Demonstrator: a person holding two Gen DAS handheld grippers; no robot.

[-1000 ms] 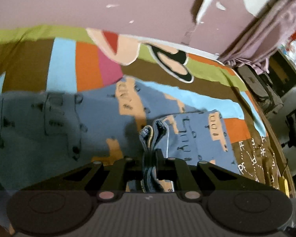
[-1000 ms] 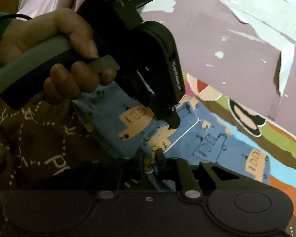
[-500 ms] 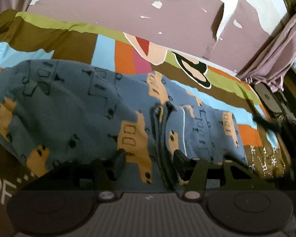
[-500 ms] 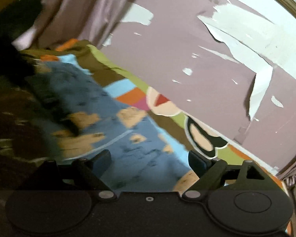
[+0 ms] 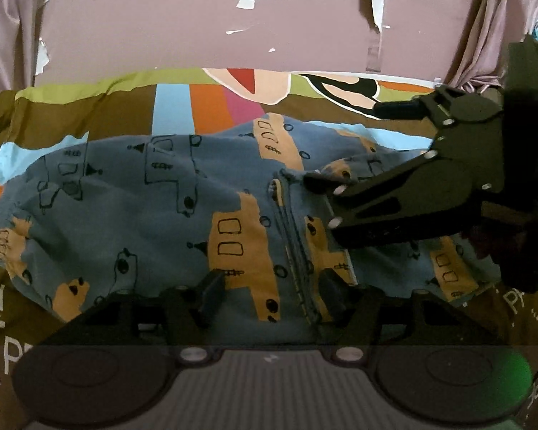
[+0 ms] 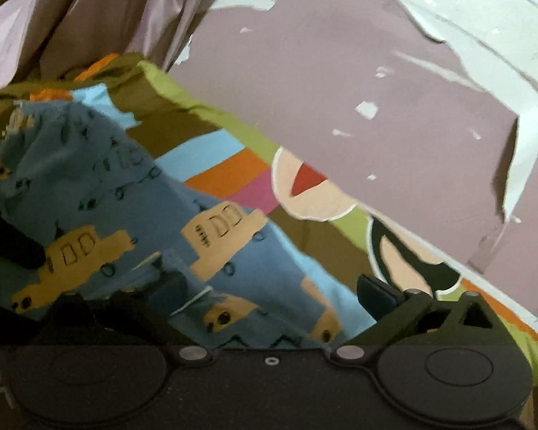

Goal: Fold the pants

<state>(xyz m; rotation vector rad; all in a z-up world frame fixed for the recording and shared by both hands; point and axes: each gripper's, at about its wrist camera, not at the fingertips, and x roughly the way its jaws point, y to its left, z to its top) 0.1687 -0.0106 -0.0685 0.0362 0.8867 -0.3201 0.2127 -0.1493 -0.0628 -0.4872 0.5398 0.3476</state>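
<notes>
The pants (image 5: 183, 215) lie bunched on the bedsheet (image 5: 89, 114). The left gripper (image 5: 269, 288) and right gripper (image 6: 269, 286) gape empty; the raised hem at two o'clock could unfold unpressed.

The left black two-finger gripper (image 5: 270, 292) hovers low over the blue vehicle-print pants (image 5: 143, 208), its jaws spread wide and holding nothing, with the folded edge of those pants lying between its fingertips. The right black two-finger gripper (image 5: 340, 147) reaches in sideways over the right part of the pants, also spread apart; its lower finger (image 5: 326, 181) rests against the cloth while the upper one stands clear beyond the pants' far edge.
</notes>
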